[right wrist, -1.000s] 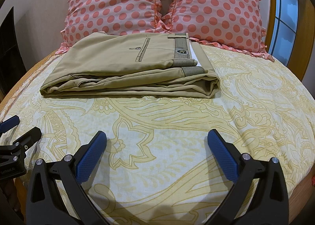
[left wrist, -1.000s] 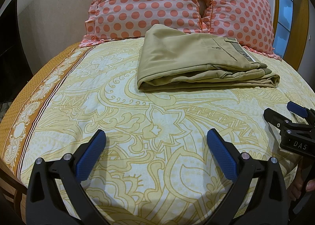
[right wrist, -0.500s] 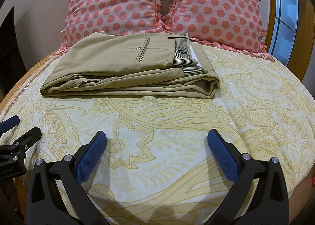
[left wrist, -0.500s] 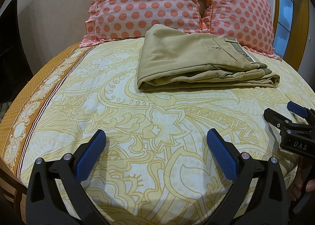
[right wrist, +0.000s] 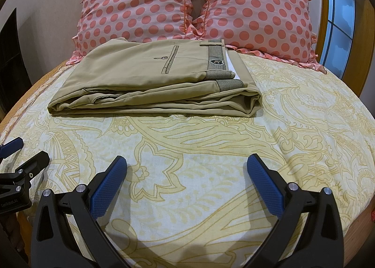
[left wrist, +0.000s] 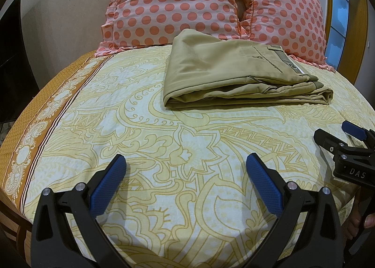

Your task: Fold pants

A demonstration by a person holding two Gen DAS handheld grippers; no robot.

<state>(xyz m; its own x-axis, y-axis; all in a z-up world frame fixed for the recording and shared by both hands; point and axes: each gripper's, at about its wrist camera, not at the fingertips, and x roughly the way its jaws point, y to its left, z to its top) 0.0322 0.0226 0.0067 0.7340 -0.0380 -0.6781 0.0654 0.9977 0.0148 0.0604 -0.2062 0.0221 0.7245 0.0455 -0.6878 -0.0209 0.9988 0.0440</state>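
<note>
The left gripper (left wrist: 185,169) is spread wide and grips nothing; its blue pads (left wrist: 107,183) hang over bare bedspread (left wrist: 131,127) near the foot edge of the bed. The right gripper (right wrist: 186,169) is likewise wide apart and empty, positioned beside the left one over the same near edge. Each unit is visible at the margin of the other's view.

The pants (right wrist: 150,80) lie toward the head edge of the bed, just in front of the two polka-dot pillows (right wrist: 140,3). They form a compact, layered rectangle, with the waistband (right wrist: 216,57) on the right side and the rounded fold facing the grippers. Both grippers are well apart from the garment.

Compared with the frames one second and half a second ago, no change is detectable: gripper positions, jaw spread and garment outline are identical. Judgement: the fold is complete, and both tools are parked after release.
</note>
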